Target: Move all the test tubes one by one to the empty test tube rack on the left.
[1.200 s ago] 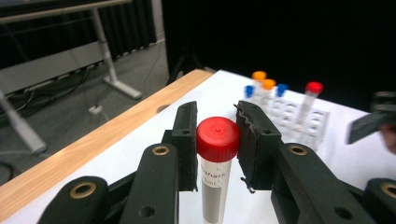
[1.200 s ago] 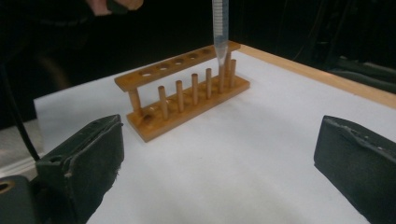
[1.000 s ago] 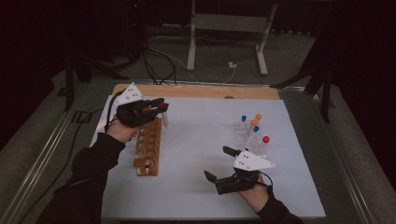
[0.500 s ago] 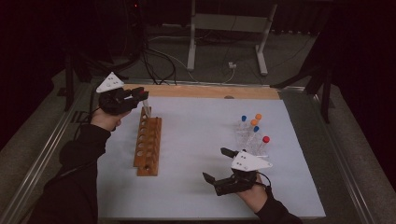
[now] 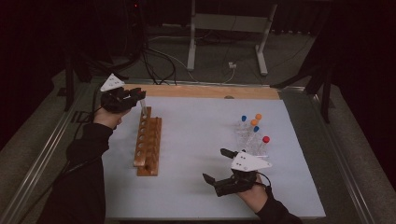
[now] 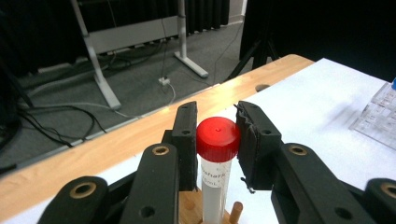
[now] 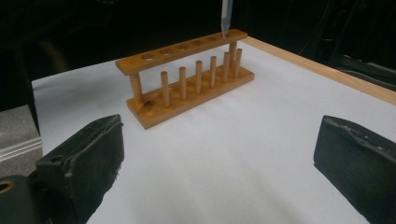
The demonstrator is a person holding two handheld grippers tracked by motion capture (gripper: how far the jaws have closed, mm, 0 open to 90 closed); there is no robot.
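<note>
A clear tube with a red cap (image 6: 217, 140) stands upright between the jaws of my left gripper (image 6: 215, 133), whose pads press on the cap. In the high view my left gripper (image 5: 139, 96) holds this tube (image 5: 144, 108) at the far end of the wooden rack (image 5: 148, 145). The tube's tip (image 7: 226, 18) hangs just over the rack's (image 7: 187, 88) last hole. My right gripper (image 5: 220, 165) rests low near the table's front edge, open wide with nothing between its jaws (image 7: 219, 163).
A clear rack (image 5: 250, 137) with several tubes capped blue, orange and red stands at the right of the white mat, just beyond my right gripper. A wooden strip (image 5: 205, 91) edges the table's far side. Cables and a metal stand lie on the floor behind.
My left gripper has drawn back from over the wooden rack toward its far left end and come lower, the tube still in it. The right gripper has kept still.
</note>
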